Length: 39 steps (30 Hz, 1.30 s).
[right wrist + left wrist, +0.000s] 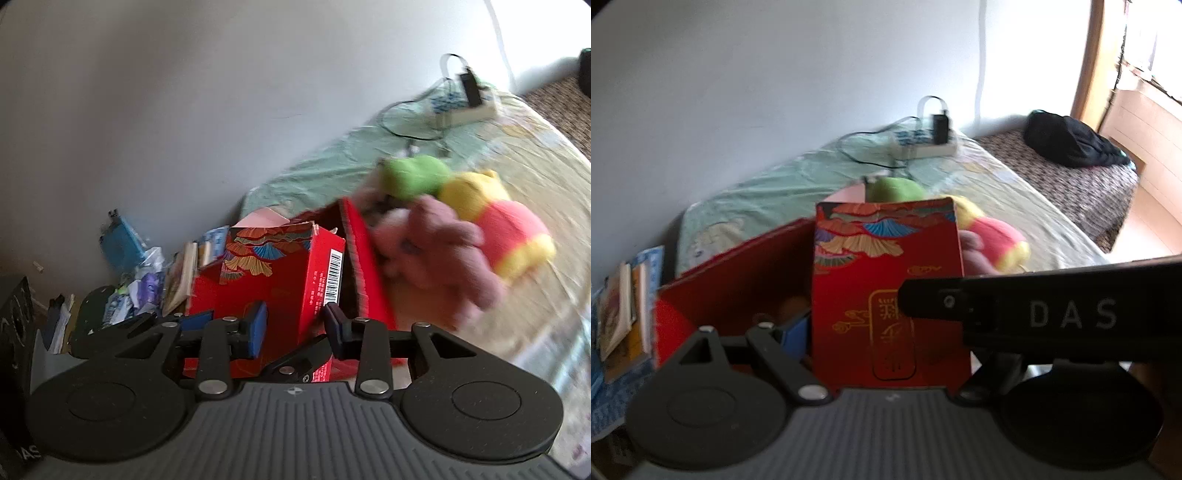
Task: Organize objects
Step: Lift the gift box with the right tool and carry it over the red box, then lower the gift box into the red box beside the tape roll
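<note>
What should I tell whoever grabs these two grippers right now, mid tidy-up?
Left gripper: the red patterned carton stands between its fingers; one finger is hidden, so the grip is unconfirmed.
Right gripper: open, jaws at the carton's barcode side.
Carton: upright, top flap open, in front of the big red box.
Plush toys: loose on the bed beside that box.
Left: probably stowing the carton and toys; nothing visibly packed yet.
</note>
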Each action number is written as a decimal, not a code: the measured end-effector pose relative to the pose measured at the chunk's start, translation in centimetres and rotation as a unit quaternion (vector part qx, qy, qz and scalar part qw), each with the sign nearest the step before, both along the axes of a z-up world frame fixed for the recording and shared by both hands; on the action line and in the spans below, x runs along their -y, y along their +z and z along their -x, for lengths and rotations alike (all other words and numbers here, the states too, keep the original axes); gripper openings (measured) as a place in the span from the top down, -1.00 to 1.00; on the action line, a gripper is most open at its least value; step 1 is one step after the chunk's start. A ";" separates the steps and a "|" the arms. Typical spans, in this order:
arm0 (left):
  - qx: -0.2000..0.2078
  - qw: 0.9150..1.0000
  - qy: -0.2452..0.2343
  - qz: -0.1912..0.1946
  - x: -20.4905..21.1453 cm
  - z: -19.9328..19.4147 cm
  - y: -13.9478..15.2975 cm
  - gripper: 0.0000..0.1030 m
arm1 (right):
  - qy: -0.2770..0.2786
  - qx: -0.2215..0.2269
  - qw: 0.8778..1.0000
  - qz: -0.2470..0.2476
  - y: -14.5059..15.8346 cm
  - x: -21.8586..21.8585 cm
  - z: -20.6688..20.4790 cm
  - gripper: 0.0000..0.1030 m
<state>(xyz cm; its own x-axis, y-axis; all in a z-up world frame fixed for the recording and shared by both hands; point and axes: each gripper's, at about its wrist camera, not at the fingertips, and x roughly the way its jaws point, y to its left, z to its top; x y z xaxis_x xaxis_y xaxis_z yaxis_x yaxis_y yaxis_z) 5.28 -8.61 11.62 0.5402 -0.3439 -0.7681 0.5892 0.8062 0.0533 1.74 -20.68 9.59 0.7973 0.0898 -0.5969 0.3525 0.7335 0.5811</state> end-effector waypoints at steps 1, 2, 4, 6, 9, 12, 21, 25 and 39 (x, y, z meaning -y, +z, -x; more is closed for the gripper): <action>0.002 1.000 0.005 0.000 -0.7 -0.4 0.1 -0.57 | 0.004 0.002 1.000 0.000 0.1 -0.4 -0.7 0.28; 0.004 1.000 0.011 0.001 -1.3 -0.9 0.2 -0.57 | 0.009 0.004 1.000 0.002 0.2 -0.9 -1.4 0.28; 0.005 1.000 0.022 0.001 -2.7 -1.7 0.4 -0.57 | 0.016 0.007 1.000 -0.001 0.3 -1.6 -2.6 0.29; 0.007 0.999 0.032 0.001 -3.9 -2.4 0.5 -0.57 | 0.022 0.011 1.000 -0.006 0.3 -2.2 -3.7 0.29; 0.013 0.999 0.044 -0.001 -5.5 -3.4 0.7 -0.57 | 0.035 0.014 0.999 -0.004 0.5 -3.1 -5.5 0.29; 0.014 0.998 0.061 -0.003 -7.0 -4.6 0.7 -0.57 | 0.054 0.014 0.998 0.003 0.6 -3.9 -7.5 0.29; -0.001 0.993 0.114 -0.014 -9.9 -8.4 -1.4 -0.57 | 0.106 0.011 0.994 -0.010 -1.6 -4.8 -12.7 0.32; -0.011 0.991 0.133 -0.026 -10.9 -9.7 -2.8 -0.57 | 0.127 0.003 0.992 -0.016 -2.9 -5.3 -14.3 0.32; -0.052 0.983 0.169 -0.042 -12.7 -13.0 -7.3 -0.57 | 0.178 -0.023 0.984 -0.014 -6.5 -5.9 -18.2 0.33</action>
<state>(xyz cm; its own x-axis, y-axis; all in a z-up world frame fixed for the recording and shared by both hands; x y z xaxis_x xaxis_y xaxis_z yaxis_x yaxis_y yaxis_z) 18.26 4.09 4.34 0.5290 -0.0903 -0.8438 0.2937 0.9523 0.0822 19.95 -14.75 3.11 0.6843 0.3748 -0.6255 0.1031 0.7995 0.5918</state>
